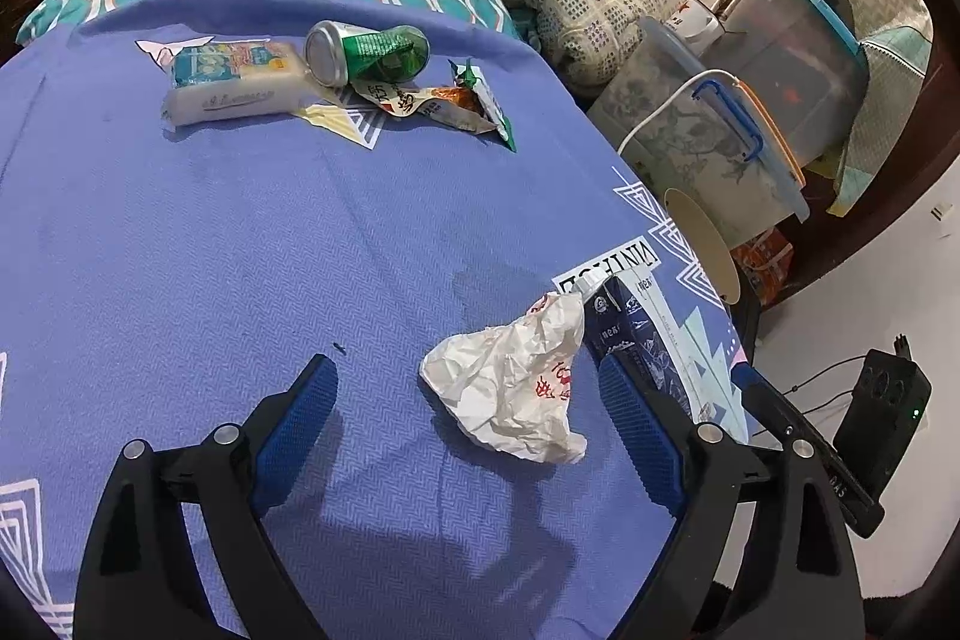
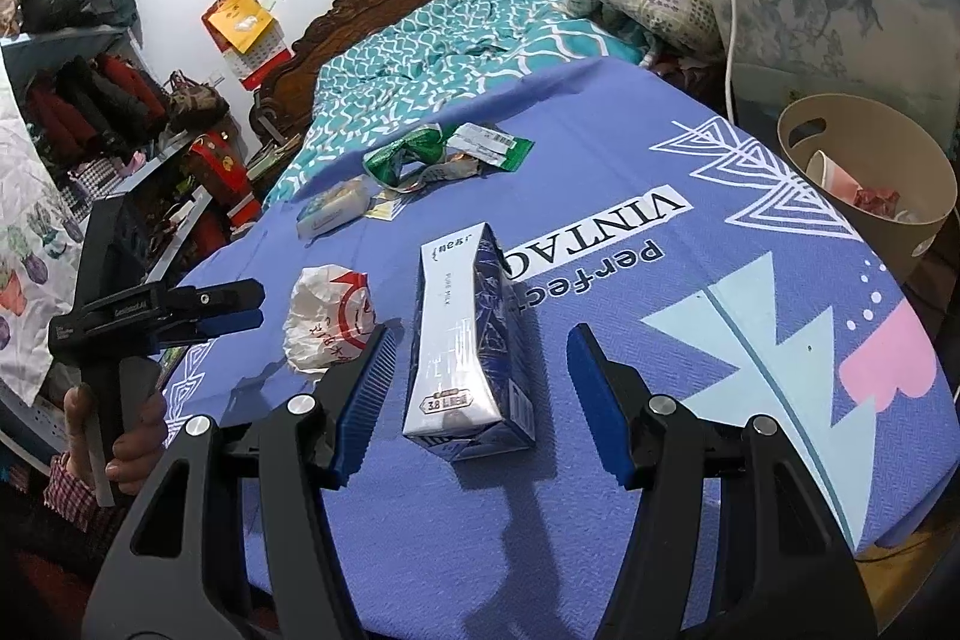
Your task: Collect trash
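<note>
Trash spread over blue-violet woven bedspread (image 1: 240,250); both tongs spread, nothing pinched.

Left gripper (image 1: 468,382): jaws wide apart, crumpled white paper wrapper with red print (image 1: 516,388) lying between them, untouched. Right gripper (image 2: 480,352): jaws apart, flanking blue-and-white milk carton (image 2: 468,340) lying flat, pads clear of it. Farther up the bed: dented green drink can (image 1: 366,52), white tissue pack (image 1: 234,82), torn snack wrappers (image 1: 444,100), close together. Beige plastic waste bin (image 2: 864,226) beside bed edge, partly filled.

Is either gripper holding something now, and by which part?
Nothing is held. The left gripper is open around the crumpled paper; the right gripper is open around the milk carton.
</note>
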The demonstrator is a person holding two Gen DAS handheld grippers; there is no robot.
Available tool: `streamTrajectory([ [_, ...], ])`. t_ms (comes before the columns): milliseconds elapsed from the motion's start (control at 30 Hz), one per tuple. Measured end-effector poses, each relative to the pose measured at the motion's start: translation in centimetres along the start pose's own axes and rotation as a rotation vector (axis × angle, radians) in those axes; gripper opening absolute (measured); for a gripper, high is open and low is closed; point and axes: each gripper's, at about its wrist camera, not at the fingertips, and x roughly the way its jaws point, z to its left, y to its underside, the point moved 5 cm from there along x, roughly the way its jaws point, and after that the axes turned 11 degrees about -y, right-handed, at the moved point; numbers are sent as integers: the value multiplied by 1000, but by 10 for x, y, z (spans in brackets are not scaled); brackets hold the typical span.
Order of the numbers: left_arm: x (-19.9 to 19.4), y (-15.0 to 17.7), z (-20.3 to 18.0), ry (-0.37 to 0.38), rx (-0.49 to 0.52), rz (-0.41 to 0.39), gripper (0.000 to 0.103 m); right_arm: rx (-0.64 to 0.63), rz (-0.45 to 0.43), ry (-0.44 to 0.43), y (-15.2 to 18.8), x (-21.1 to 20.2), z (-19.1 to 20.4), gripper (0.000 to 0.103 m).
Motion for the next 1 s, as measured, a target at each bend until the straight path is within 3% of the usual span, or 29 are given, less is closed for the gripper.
streamTrajectory([
  [167,2,-7,0,2,-2,-6,93,-16,18,-12,4,5,5,71],
  [433,19,-11,-27,46,49,35,93,-90,71,6,14,23,12,78],
  [600,42,6,-43,-43,157,71,91,-126,131,49,16,47,1,78],
  [633,51,10,-41,-66,156,97,82,-136,145,61,17,53,0,76],
  [667,54,13,-39,-85,158,95,74,-147,164,69,18,58,-3,56],
  [767,54,13,-48,-59,183,117,46,-143,163,43,18,61,-5,56],
  [900,52,-1,-69,-29,207,111,44,-17,82,-15,-1,46,-30,55],
  [1000,52,-20,-106,18,272,86,44,85,-7,-7,-19,26,-65,55],
])
